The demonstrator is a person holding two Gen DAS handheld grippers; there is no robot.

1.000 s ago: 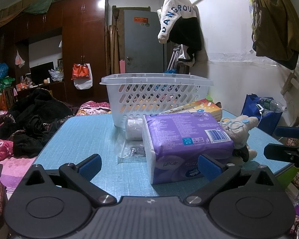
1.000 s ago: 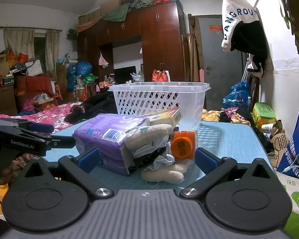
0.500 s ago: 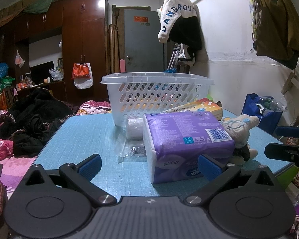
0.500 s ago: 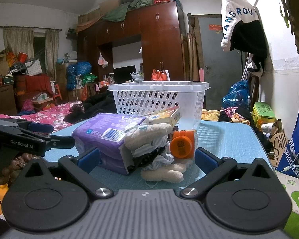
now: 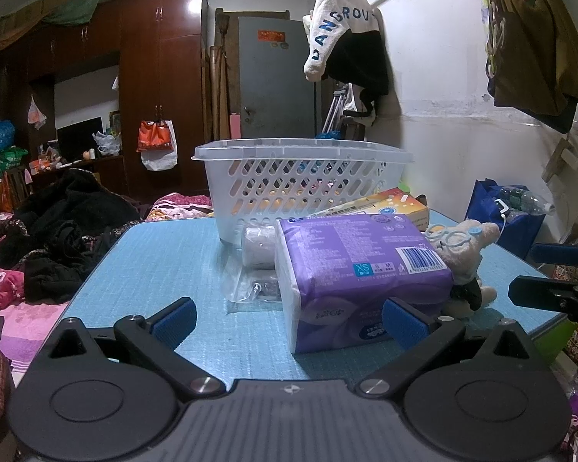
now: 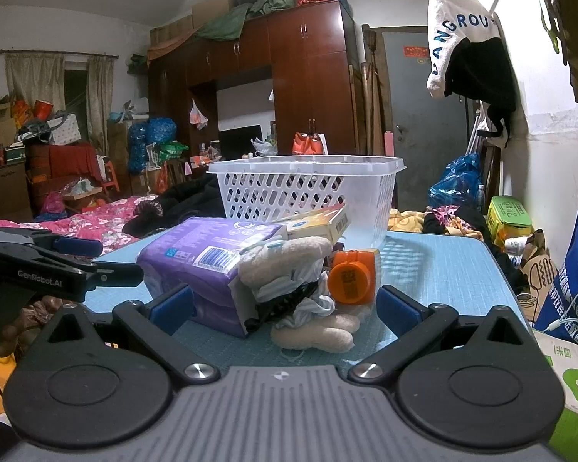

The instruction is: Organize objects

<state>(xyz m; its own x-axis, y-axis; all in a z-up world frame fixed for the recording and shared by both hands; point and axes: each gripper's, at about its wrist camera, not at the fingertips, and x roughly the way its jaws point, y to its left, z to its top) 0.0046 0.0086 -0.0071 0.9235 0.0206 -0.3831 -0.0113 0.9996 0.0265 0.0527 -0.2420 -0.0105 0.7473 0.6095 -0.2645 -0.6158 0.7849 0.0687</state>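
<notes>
Though items crowd table (image 5: 165,254), basket (image 5: 300,181) (white, slotted) looks unfilled.

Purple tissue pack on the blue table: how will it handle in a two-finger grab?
The purple tissue pack looks soft: its film wrap bulges and creases, so it would probably squash under the fingers. The wrap is glossy, so it may slip. It is bulky yet likely light, and lies flat on the table, so it should not roll.
</notes>
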